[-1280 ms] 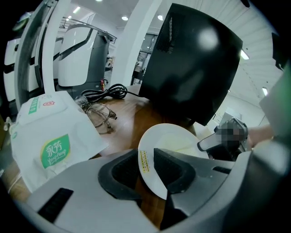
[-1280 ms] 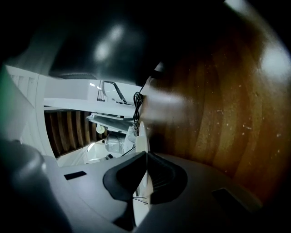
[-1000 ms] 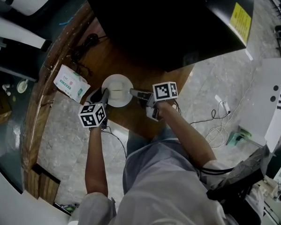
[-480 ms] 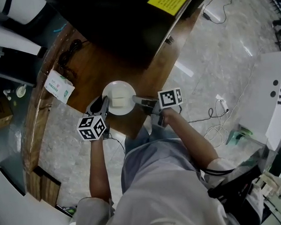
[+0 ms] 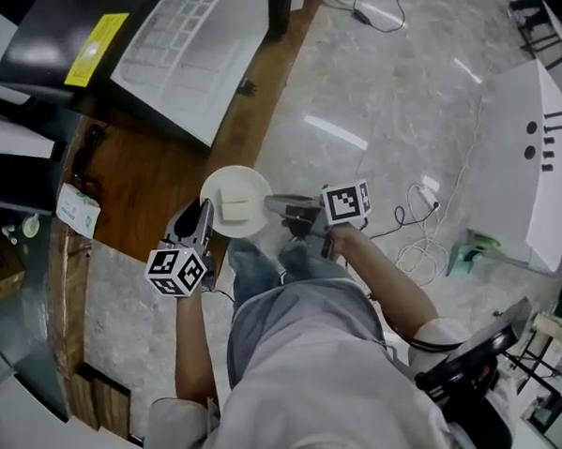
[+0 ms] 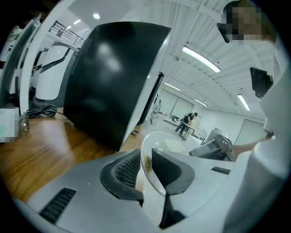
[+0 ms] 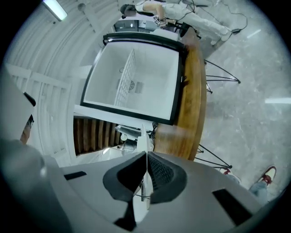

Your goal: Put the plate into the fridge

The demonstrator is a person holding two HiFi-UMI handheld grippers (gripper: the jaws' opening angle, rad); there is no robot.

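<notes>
A white plate [image 5: 236, 202] with a pale block [image 5: 235, 210] on it hangs in the air between both grippers, over the edge of the wooden table [image 5: 156, 169]. My left gripper [image 5: 205, 216] grips its left rim; the jaws have just been closing with the rim [image 6: 157, 150] between the pads. My right gripper [image 5: 272, 205] is shut on the right rim, which shows as a thin white edge [image 7: 143, 136] between its pads. The fridge [image 5: 192, 45] stands open on the table ahead, its white inside and wire shelf [image 7: 136, 82] showing.
The fridge's black door [image 5: 65, 42] with a yellow sticker swings out to the left. A white packet [image 5: 78, 211] lies on the table's left part. Cables [image 5: 423, 249] trail over the marble floor, and a white machine [image 5: 531, 159] stands at the right.
Both grippers have carried the plate off the wooden table and up, toward its edge. The view has swung round, and the fridge's open white inside has come into sight.
</notes>
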